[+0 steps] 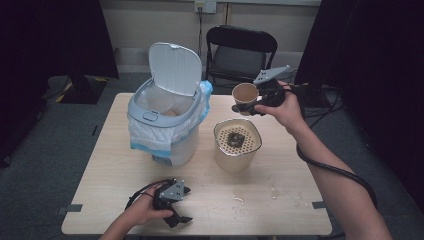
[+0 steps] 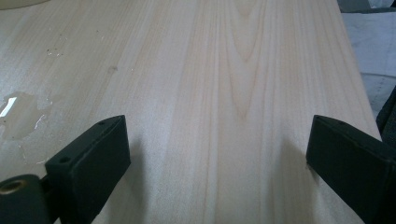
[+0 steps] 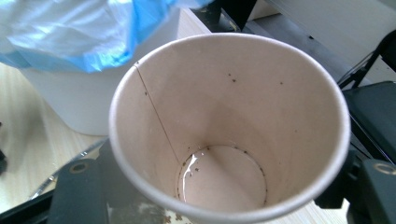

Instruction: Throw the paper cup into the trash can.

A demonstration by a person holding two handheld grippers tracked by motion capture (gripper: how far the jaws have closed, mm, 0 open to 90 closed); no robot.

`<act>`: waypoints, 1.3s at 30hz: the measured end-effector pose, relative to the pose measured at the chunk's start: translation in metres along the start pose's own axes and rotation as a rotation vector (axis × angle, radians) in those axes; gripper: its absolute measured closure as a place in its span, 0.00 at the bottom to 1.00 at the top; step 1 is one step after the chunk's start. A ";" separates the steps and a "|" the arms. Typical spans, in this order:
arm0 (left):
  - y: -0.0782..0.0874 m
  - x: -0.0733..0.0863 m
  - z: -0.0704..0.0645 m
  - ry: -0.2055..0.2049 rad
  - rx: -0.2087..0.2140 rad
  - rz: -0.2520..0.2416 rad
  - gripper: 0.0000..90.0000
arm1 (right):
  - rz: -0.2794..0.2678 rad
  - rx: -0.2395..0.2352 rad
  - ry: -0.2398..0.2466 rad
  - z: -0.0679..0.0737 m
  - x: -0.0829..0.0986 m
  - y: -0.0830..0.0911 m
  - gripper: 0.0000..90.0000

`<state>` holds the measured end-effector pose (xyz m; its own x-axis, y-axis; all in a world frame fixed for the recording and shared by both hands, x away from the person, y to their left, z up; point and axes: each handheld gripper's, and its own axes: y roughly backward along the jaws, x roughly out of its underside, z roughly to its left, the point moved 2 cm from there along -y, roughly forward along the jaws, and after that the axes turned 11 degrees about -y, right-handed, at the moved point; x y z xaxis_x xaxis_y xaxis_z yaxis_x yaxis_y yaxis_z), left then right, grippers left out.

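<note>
My right gripper (image 1: 248, 107) is clamped on the paper cup (image 1: 245, 96), jaws pressing its wall from either side; I hold it raised and tipped, mouth turned toward me, above the worktop (image 1: 100, 165) between the white bin (image 1: 165, 135) with its blue-edged liner (image 1: 206, 90) and the cream strainer container (image 1: 237, 145). In the right gripper view the cup (image 3: 229, 126) looks nearly drained: a thin film of liquid and dark specks cling to the bottom and the seam side. Judgement on handling: thin paper wall, very light now, easily crushed out of round; the rolled rim is the stiffest part, so the hold belongs just below it with modest squeeze. The wet inside may soften the paper, and residue could drip if I tip further. The bin lid (image 1: 176, 67) stands open, and the strainer holds dark dregs (image 1: 234, 139). My left gripper (image 1: 176, 212) lies low over the near edge of the worktop with jaws spread wide and nothing between them; in its own view I see bare wood and a small wet patch (image 2: 18, 114) to one side. A black chair (image 1: 240, 50) stands beyond the far edge.
</note>
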<state>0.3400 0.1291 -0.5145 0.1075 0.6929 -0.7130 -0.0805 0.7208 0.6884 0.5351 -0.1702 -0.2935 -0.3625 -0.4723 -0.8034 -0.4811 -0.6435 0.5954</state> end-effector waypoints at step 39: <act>0.000 0.000 -0.001 -0.001 0.017 0.013 0.04 | 0.015 -0.107 0.046 0.036 -0.069 0.009 0.30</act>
<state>0.3392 0.1287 -0.5147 0.1078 0.7020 -0.7039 -0.0645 0.7115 0.6997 0.5268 -0.1216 -0.2325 -0.3313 -0.5079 -0.7952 -0.3865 -0.6957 0.6054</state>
